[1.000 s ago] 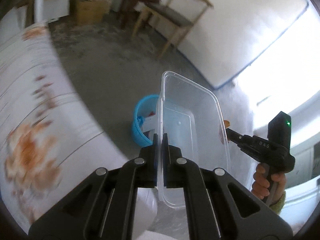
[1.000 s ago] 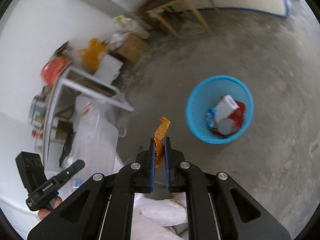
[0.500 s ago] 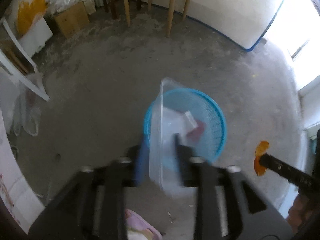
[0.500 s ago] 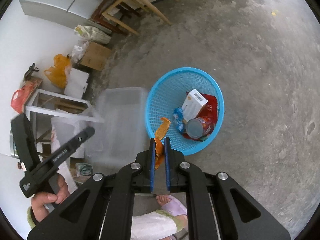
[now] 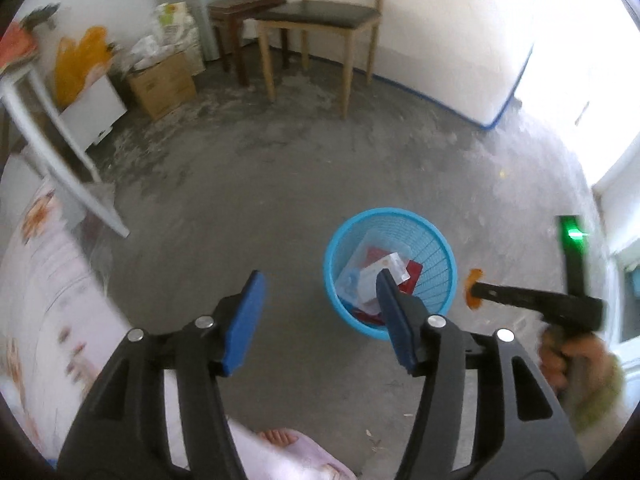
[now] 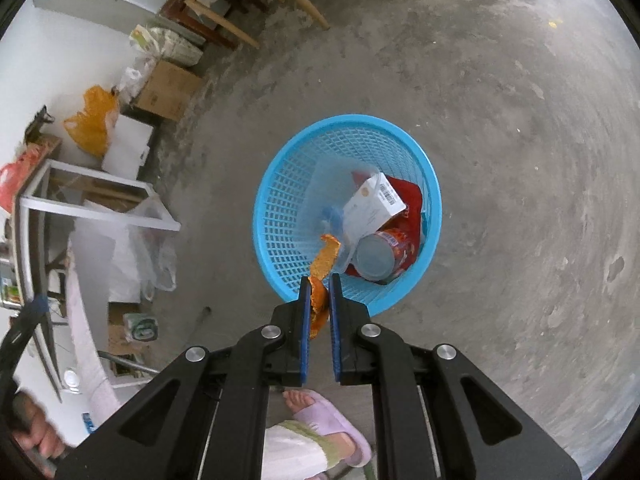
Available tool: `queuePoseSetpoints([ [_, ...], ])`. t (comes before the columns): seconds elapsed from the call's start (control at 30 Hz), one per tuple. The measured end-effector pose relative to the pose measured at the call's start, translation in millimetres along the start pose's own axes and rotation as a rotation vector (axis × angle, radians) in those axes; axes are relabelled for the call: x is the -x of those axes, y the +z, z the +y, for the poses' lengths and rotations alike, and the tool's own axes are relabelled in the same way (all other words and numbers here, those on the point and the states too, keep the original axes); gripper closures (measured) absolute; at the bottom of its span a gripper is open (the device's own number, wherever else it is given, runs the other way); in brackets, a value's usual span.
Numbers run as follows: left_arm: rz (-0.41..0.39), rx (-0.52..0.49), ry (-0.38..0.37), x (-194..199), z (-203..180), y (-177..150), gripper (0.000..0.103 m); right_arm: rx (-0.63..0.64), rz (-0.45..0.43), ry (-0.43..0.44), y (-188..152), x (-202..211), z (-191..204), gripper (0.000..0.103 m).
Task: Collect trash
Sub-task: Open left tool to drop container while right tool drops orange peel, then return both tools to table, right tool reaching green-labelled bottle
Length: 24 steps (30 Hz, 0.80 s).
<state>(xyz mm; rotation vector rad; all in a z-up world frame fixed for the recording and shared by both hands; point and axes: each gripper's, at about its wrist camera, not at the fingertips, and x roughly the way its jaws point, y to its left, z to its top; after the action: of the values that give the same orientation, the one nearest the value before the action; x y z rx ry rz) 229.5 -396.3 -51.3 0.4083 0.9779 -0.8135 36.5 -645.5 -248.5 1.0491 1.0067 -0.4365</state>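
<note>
1. The blue basket [image 6: 347, 212] stands on the concrete floor [image 6: 520, 160] and already holds a clear plastic container [image 6: 332, 188], a white carton [image 6: 370, 204], a can [image 6: 378, 258] and a red wrapper [image 6: 410, 200] — so much of the collecting looks done.
2. The left gripper [image 5: 320, 312] hangs above the floor with its jaws spread wide and nothing between them; its right finger overlaps the basket's near rim in that view.
3. The right gripper [image 6: 320, 312] has its jaws closed on an orange peel [image 6: 322, 268], which sticks out past the fingertips over the near side of the basket.
4. What is left, as I judge it — letting the peel go into the basket. Seen from the left wrist, the peel [image 5: 474, 288] appears just right of the rim, so a small shift toward the basket's middle may be wise first.
5. Whether more trash waits elsewhere cannot be told from these views.
</note>
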Motion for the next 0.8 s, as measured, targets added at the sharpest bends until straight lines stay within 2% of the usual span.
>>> queuePoseSetpoints([
  [0.1, -0.055, 0.08, -0.018, 45, 33, -21, 0.04, 0.03, 0.008, -0.048, 9, -10, 7, 0.088],
  [0.17, -0.092, 0.146, -0.064, 74, 58, -42, 0.036, 0.026, -0.003, -0.085, 14, -11, 10, 0.066],
  [0.27, -0.13, 0.242, -0.097, 107, 94, -79, 0.033, 0.029, -0.041, -0.09, 11, -2, 17, 0.059],
  [0.4, -0.19, 0.345, -0.08, 145, 131, -129, 0.031, 0.049, -0.064, -0.082, 1, 13, 28, 0.056],
  [0.53, -0.278, 0.441, -0.031, 186, 160, -182, 0.028, 0.077, -0.079, -0.029, -19, 40, 44, 0.055],
  [0.63, -0.338, 0.498, 0.027, 218, 178, -225, 0.028, 0.119, -0.093, 0.027, -37, 62, 66, 0.048],
  [0.8, -0.408, 0.615, 0.186, 271, 224, -298, 0.026, 0.246, -0.042, 0.133, -71, 80, 121, 0.045],
])
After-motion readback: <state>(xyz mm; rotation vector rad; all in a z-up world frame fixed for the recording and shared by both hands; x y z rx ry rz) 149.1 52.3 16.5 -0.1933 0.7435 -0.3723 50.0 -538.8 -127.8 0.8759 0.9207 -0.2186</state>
